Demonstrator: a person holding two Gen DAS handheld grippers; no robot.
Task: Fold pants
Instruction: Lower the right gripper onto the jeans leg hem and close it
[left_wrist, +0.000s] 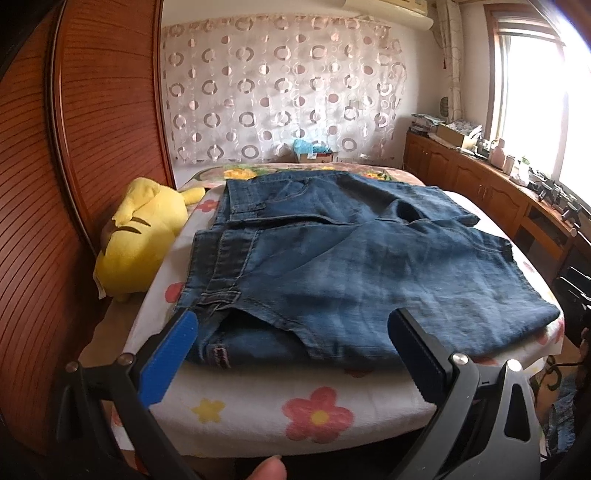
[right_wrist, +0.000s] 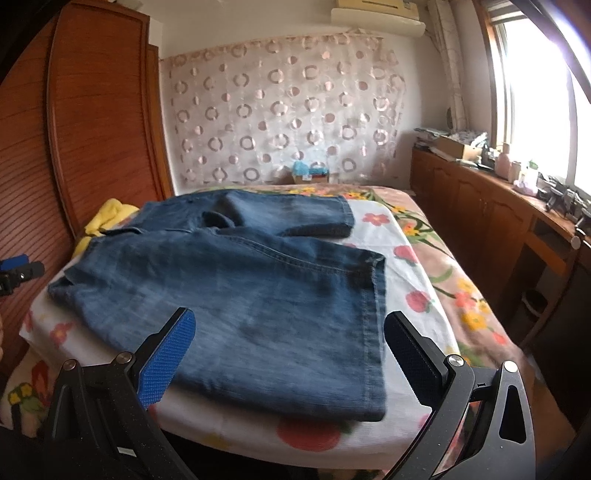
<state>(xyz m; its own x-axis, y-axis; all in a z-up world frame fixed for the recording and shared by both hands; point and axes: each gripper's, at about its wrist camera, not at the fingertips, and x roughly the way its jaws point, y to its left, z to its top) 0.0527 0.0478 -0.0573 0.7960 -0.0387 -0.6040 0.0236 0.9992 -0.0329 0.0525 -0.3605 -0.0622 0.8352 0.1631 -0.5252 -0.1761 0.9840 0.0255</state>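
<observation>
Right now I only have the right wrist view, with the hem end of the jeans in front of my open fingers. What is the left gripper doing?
Observer: The left gripper is open and holds nothing. Its fingers sit either side of the near waistband corner of the jeans.
Operator: I only see a yellow scrap past the jeans. What is it?
Observer: It's a yellow plush toy lying beside the waistband. I cannot tell whether it touches the jeans.
Operator: Is the near edge a single layer?
Observer: No. A lower layer with a pink tag shows under it.
</observation>
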